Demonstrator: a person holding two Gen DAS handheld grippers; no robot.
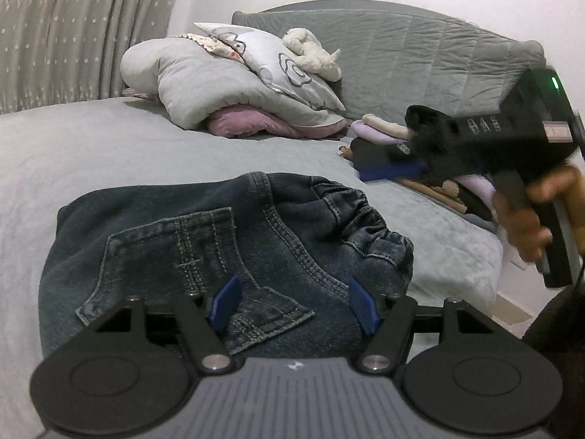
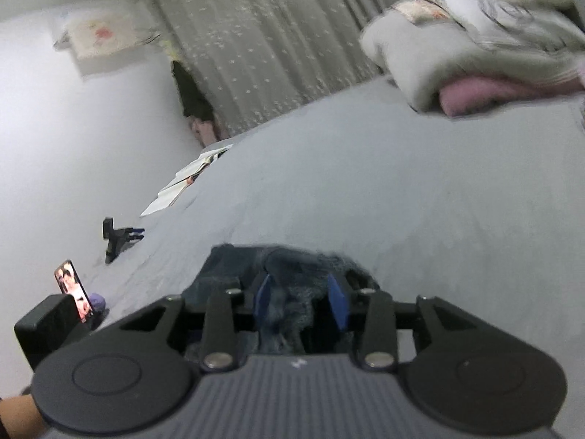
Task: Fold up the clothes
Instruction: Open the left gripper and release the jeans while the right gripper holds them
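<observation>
On the grey bedspread [image 1: 109,153], a folded pair of dark blue denim jeans [image 1: 204,252] with an elasticated waistband serves as the landmark for all positions below. Left gripper [image 1: 292,301]: its two blue pads stand well apart over the near part of the jeans, one on either side of the stitched back pocket; the cloth lies between and beneath them, and neither pad can be seen pressing on it. Right gripper [image 2: 300,301]: seen from its own camera, its blue pads are parted, with the gathered waistband end of the jeans [image 2: 289,274] lying between them; the picture is blurred, and no pad visibly clamps the denim. From the left wrist view the same right gripper appears as a black body [image 1: 512,139] to the right of and above the jeans, carried by the person's hand [image 1: 526,216]. Beyond the jeans, towards the grey quilted headboard [image 1: 420,55], lies a heap of pale grey and pink pillows [image 1: 234,84] topped by a cream plush toy [image 1: 314,55]. Right of the jeans, by the bed's edge, sits a stack of folded garments in lilac, black and blue [image 1: 387,153]. Left of the jeans, a grey patterned curtain [image 1: 73,29] hangs behind the bed. In the right wrist view, a lit phone [image 2: 73,289] stands left of the jeans, and an open book [image 2: 182,183] lies farther off.
</observation>
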